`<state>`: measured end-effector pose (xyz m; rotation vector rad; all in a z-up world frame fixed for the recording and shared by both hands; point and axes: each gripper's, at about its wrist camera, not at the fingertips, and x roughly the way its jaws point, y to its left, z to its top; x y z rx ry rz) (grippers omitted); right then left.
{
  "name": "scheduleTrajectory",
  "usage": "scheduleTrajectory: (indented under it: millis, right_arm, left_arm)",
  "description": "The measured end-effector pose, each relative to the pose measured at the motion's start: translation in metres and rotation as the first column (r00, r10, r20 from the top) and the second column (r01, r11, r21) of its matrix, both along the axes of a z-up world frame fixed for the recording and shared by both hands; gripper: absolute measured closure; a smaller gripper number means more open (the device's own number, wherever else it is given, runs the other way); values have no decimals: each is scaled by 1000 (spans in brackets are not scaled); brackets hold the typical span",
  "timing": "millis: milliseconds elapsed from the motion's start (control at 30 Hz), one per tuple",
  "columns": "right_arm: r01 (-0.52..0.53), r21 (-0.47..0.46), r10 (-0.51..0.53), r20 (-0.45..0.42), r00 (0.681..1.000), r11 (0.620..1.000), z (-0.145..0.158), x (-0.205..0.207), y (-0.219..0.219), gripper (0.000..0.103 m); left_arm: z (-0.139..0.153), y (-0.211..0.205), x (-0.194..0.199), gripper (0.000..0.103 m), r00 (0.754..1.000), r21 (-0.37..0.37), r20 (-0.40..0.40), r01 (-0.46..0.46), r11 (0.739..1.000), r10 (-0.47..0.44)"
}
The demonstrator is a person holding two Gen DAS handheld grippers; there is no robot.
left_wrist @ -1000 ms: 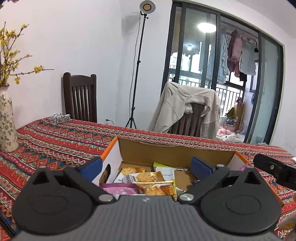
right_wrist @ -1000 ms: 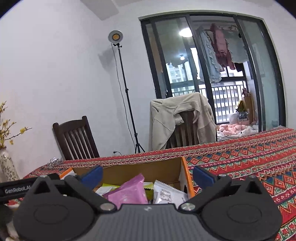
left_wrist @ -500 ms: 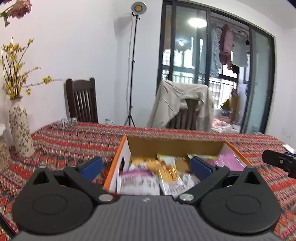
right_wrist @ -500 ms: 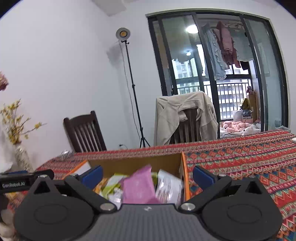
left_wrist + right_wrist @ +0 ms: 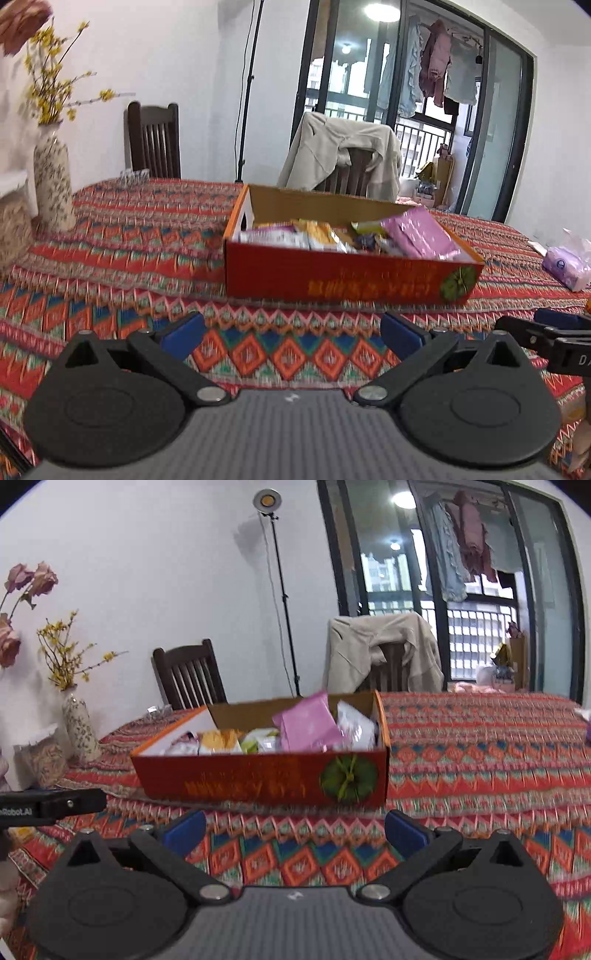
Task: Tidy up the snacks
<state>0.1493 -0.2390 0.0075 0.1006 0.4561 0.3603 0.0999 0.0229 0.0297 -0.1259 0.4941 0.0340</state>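
Seen across a table (image 5: 110,258) draped in red patterned cloth: an open red cardboard box (image 5: 343,277) near the table's middle, filled with snack packets (image 5: 317,236), a pink packet (image 5: 421,232) propped at its right end. Flanked at the left edge by a flowered vase (image 5: 53,181) of yellow sprigs, with a purple-and-white plastic pack (image 5: 565,262) near the right edge. Nothing lying on the cloth between box and grippers. Beyond the far edge, a dark wooden chair (image 5: 155,140), a second chair draped with a beige jacket (image 5: 340,155), a lamp stand (image 5: 280,590) against the white wall, and laundry hung behind glass doors (image 5: 436,70).

Held low over the near edge and well short of the box, the left gripper (image 5: 291,332), blue pads spread wide, gripping nothing. Alongside it, level and pointed at the box front, the right gripper (image 5: 295,829), likewise spread wide and bare.
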Motion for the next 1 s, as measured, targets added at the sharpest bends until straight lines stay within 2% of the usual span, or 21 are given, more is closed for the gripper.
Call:
scheduleTrajectory:
  millis: [167, 433, 1000]
  right_arm:
    - [0, 18, 1, -35, 999, 1000, -10, -15, 0, 0]
    - [5, 19, -5, -40, 999, 1000, -9, -28, -4, 0]
    - [15, 18, -14, -40, 999, 1000, -8, -34, -8, 0]
  left_arm:
    - [-10, -8, -16, 0, 1000, -6, -17, 12, 1000, -12]
    - [-14, -15, -28, 0, 999, -3, -26, 21, 1000, -22]
    - [-16, -15, -29, 0, 999, 7, -31, 17, 1000, -17]
